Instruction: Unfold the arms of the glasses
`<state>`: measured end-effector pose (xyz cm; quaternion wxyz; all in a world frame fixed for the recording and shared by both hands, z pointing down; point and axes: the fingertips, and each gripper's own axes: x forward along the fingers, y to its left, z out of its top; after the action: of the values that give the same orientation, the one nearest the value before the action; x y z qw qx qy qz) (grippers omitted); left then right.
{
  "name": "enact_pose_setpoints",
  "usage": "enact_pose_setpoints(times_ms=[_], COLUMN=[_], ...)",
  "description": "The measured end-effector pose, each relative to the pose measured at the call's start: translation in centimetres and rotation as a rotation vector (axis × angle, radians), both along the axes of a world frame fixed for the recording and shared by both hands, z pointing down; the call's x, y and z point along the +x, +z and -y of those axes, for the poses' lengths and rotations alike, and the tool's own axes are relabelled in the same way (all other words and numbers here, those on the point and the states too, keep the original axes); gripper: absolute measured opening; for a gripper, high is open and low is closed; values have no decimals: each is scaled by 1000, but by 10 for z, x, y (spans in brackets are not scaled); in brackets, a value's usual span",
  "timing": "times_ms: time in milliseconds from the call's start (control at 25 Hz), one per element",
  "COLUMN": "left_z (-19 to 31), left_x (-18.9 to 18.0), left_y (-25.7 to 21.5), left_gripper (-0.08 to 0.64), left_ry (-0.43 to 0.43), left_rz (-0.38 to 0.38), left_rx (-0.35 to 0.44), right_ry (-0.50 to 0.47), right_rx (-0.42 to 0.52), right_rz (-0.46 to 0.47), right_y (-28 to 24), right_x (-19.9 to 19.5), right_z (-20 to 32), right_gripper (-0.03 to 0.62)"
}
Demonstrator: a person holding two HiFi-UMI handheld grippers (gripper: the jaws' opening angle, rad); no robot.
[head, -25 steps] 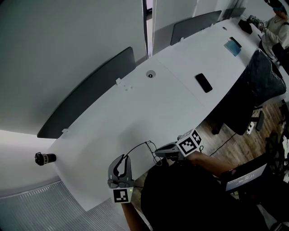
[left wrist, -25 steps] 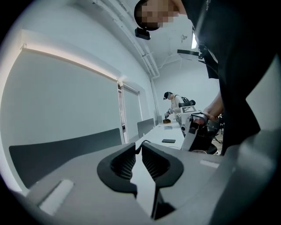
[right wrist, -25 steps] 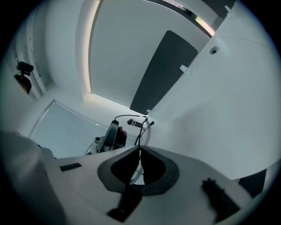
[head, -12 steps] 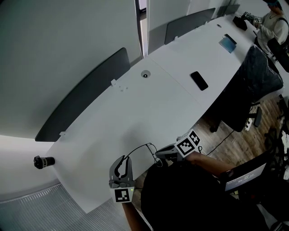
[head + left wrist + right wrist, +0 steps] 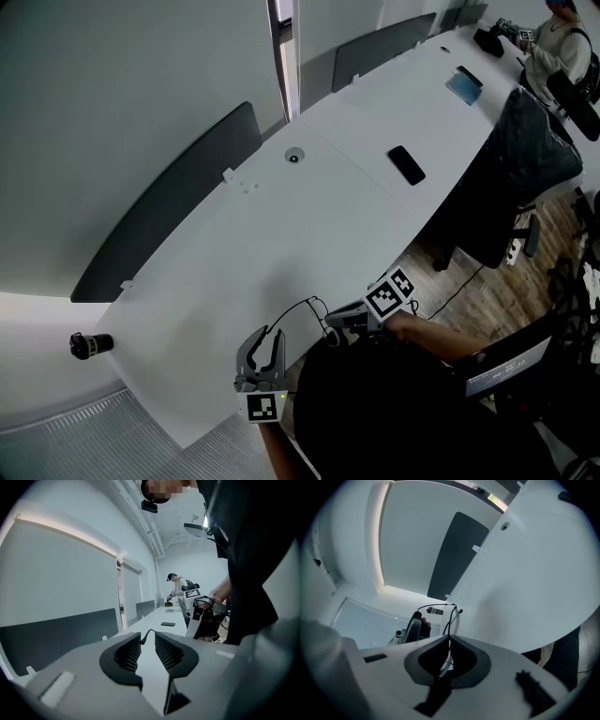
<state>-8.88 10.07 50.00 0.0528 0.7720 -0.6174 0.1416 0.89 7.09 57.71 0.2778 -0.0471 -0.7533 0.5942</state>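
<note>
1. The right gripper (image 5: 330, 323) is clamped tight on the glasses (image 5: 300, 307), just over the near edge of the white table (image 5: 309, 216).
2. The left gripper (image 5: 267, 337) jaws are opening, with a thin arm tip (image 5: 143, 638) loose between them.
3. Print I can make out: the square black-and-white markers (image 5: 390, 294) on the gripper cubes.

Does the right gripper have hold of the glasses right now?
Yes: in the right gripper view, the right gripper has its jaws shut on the thin wire of the glasses.
</note>
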Motion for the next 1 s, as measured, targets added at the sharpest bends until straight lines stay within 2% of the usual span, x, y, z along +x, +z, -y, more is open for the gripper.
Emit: enact_pose_setpoints(times_ms=[440, 760, 880, 1000], left_z=[-11, -21, -16, -4], left_x=[19, 26, 28, 33], left_y=[52, 83, 97, 108], left_gripper=[132, 135, 135, 135], left_ry=[50, 85, 128, 203], left_rz=[-107, -157, -236, -383], left_rx=[-106, -135, -140, -132], right_ry=[-48, -51, -79, -114], right_rx=[-11, -31, -40, -41], right_rz=[-103, -108, -103, -98], right_y=[19, 18, 14, 11], right_x=[18, 21, 20, 22], right_z=[5, 5, -2, -7], right_gripper=[17, 17, 17, 17])
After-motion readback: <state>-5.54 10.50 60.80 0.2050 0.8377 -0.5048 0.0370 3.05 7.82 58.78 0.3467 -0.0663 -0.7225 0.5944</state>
